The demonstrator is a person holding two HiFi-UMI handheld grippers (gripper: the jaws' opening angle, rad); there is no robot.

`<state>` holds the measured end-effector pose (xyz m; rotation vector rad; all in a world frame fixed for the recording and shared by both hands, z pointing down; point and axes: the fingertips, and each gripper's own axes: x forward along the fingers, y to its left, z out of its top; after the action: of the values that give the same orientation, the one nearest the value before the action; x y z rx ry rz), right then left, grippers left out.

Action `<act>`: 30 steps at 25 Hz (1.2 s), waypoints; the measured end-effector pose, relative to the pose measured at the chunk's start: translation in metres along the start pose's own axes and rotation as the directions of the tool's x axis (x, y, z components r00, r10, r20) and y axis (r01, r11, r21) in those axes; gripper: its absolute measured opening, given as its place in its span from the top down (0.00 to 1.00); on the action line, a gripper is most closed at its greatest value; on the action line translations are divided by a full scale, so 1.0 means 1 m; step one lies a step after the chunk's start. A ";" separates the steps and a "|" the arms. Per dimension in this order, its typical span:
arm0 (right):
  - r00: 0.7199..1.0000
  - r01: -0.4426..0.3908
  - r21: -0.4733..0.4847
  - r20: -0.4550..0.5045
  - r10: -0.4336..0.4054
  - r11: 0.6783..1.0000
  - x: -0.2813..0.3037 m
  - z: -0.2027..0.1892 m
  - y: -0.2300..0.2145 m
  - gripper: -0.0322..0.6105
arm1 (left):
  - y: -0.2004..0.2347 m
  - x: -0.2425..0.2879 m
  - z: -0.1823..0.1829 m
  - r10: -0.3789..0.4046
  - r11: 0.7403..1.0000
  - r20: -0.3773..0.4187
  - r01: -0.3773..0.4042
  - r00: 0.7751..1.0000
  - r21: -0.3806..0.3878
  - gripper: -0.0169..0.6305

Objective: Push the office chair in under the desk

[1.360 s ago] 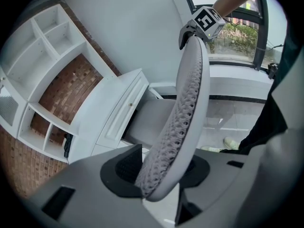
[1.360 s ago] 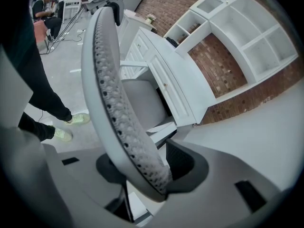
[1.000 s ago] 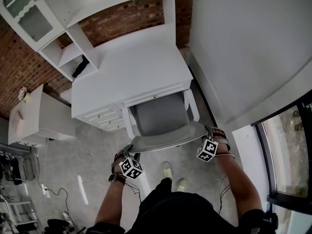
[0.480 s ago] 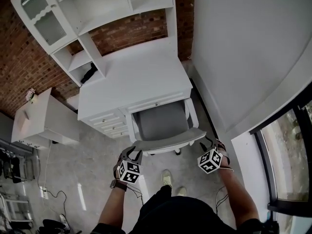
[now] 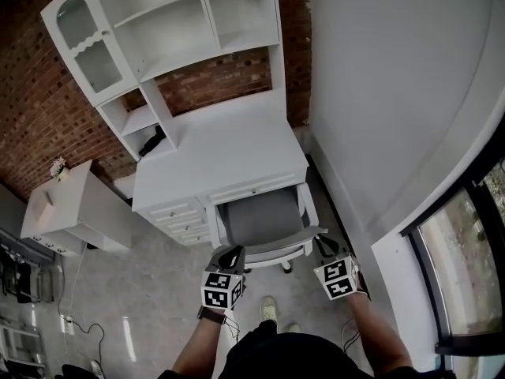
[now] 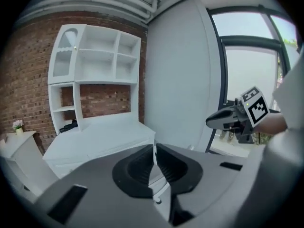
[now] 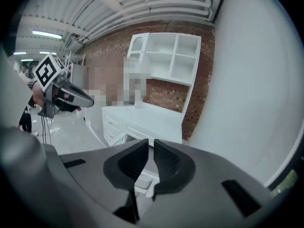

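The grey office chair (image 5: pixel 260 214) with white arms stands with its seat tucked under the white desk (image 5: pixel 221 160), its backrest (image 5: pixel 276 243) facing me. My left gripper (image 5: pixel 233 253) hovers just off the backrest's left end and my right gripper (image 5: pixel 325 245) off its right end; neither touches it. Both have just been closing and now stand shut with nothing between the jaws. In the left gripper view the shut left gripper (image 6: pixel 154 163) points at the desk (image 6: pixel 99 139), with the right gripper (image 6: pixel 223 119) alongside. In the right gripper view the shut right gripper (image 7: pixel 152 163) faces the desk (image 7: pixel 147 120).
A white hutch of shelves (image 5: pixel 173 22) rises from the desk against the brick wall (image 5: pixel 39 109). A white side cabinet (image 5: pixel 71 208) stands to the left. A white wall (image 5: pixel 379 93) runs close on the chair's right, with a dark-framed window (image 5: pixel 473 267) beyond.
Both grippers have come away from the two ends of the backrest, risen and drawn back toward me, and their jaws have closed. The chair now sits deeper under the desk.
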<state>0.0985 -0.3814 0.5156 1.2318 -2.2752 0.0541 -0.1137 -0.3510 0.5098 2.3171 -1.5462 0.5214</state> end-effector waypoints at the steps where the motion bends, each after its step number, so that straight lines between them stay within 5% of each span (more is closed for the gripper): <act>1: 1.000 -0.005 0.033 0.030 0.004 0.999 -0.004 0.008 0.000 0.91 | -0.002 -0.004 0.009 0.004 1.000 0.027 -0.004 1.000 -0.017 0.94; 7: 0.987 -0.051 0.195 0.159 0.020 0.980 -0.027 0.047 -0.003 0.92 | -0.009 -0.031 0.050 0.022 0.994 0.147 -0.006 0.989 -0.110 0.96; 18: 0.946 -0.080 0.185 0.323 0.017 0.979 -0.072 0.122 -0.006 0.94 | -0.011 -0.075 0.116 0.050 0.986 0.294 -0.001 0.955 -0.165 0.96; 30: 0.941 -0.056 0.219 0.339 -0.023 0.974 -0.084 0.133 -0.016 0.94 | -0.006 -0.097 0.124 0.081 0.985 0.311 -0.028 0.947 -0.171 0.96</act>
<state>0.0882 -0.3641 0.3591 1.4305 -2.6364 0.1177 -0.1261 -0.3244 0.3551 2.3181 -1.7245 0.0255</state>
